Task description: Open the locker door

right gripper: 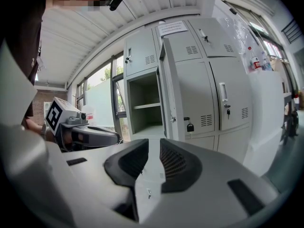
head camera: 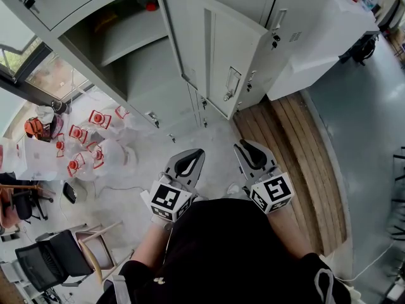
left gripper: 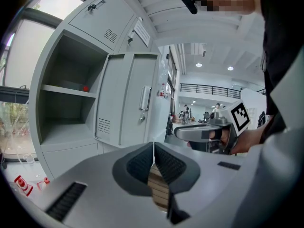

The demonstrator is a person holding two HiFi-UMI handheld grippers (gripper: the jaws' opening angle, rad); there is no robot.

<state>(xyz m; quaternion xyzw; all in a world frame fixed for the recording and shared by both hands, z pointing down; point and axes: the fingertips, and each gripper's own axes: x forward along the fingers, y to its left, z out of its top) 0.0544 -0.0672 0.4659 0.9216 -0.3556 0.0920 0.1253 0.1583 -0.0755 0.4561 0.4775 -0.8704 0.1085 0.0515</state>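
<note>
The grey locker door [head camera: 209,49] stands swung wide open, its handle [head camera: 231,84] facing me. Behind it the compartment with one shelf [head camera: 120,43] is exposed. Both grippers hang low near my body, well short of the locker and touching nothing. My left gripper [head camera: 200,152] is shut, its tips meeting with nothing between them. My right gripper [head camera: 240,145] has a narrow gap between its jaws and holds nothing. The left gripper view shows the left gripper [left gripper: 154,146] and the door [left gripper: 128,103] from its front. The right gripper view shows the right gripper [right gripper: 154,144] and the door [right gripper: 168,94] edge-on.
Several red-and-white packets [head camera: 82,144] lie on the floor at the left, with a chair [head camera: 57,258] nearer me. A wooden floor strip [head camera: 297,157] runs along the right, past a white cabinet [head camera: 329,37]. A padlock [right gripper: 189,127] hangs on a neighbouring locker.
</note>
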